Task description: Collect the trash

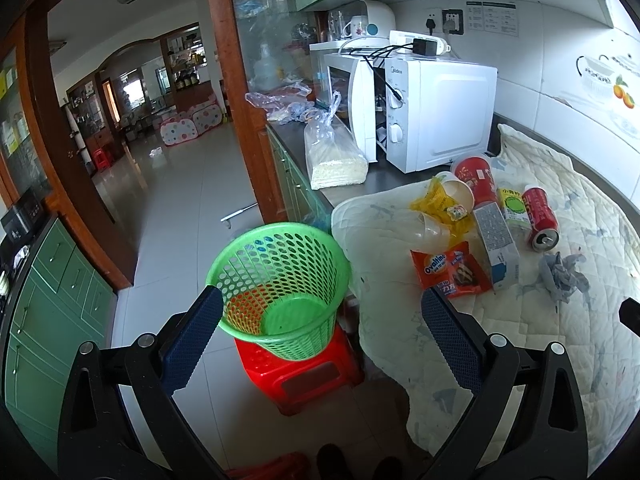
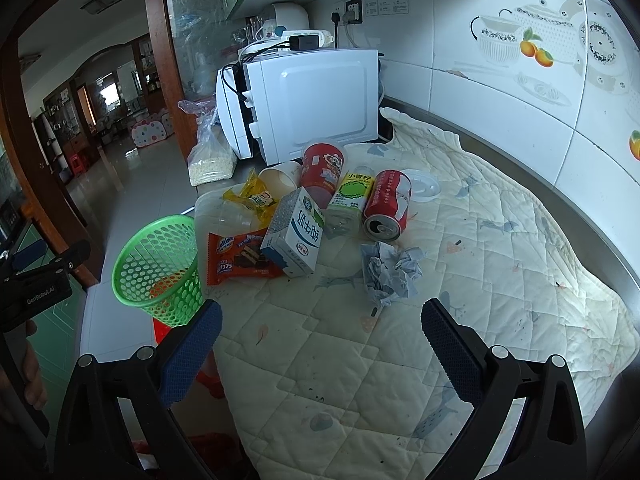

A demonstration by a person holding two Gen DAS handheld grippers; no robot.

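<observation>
A green mesh basket (image 1: 280,292) (image 2: 160,268) stands empty on a red stool (image 1: 304,376) beside the counter. Trash lies on a quilted cloth (image 2: 400,340): an orange Ovaltine wrapper (image 2: 236,260) (image 1: 450,270), a milk carton (image 2: 294,232) (image 1: 496,244), a red can (image 2: 388,204) (image 1: 540,216), a crumpled grey paper (image 2: 388,272) (image 1: 562,274), a yellow wrapper (image 2: 252,198), a red cup (image 2: 322,168), a green-labelled bottle (image 2: 350,196). My left gripper (image 1: 322,340) is open above the basket. My right gripper (image 2: 322,344) is open over the cloth, short of the paper.
A white microwave (image 2: 312,100) (image 1: 424,112) stands at the back of the counter, a bag of grain (image 1: 334,152) next to it. Tiled wall runs along the right. Green cabinets (image 1: 48,300) line the left; tiled floor lies between.
</observation>
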